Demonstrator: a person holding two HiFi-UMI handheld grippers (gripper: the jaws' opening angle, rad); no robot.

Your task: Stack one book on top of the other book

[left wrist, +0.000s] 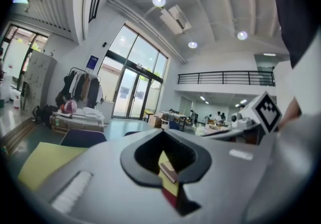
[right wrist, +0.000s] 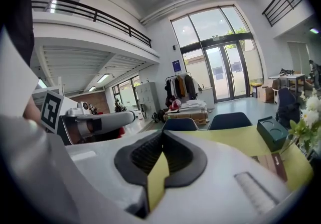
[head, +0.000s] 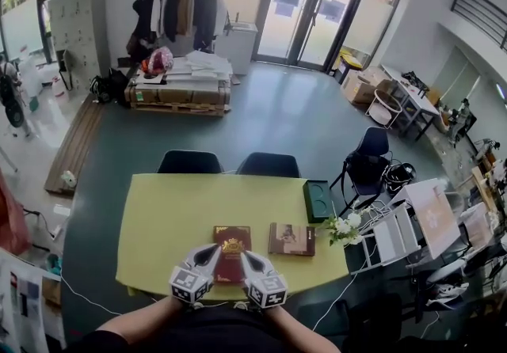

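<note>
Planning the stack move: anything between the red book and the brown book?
Nothing. The head view shows only a bare strip of yellow table between the red book and the brown book.

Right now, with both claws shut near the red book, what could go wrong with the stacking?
1. The left claw and right claw are shut and empty; pushed in like this, they could shove the red book rather than grip it.
2. The red book lies near the front edge of the table, so a nudge might slide it off.
3. The flowers stand close beside the brown book; a wide swing could knock them.
</note>
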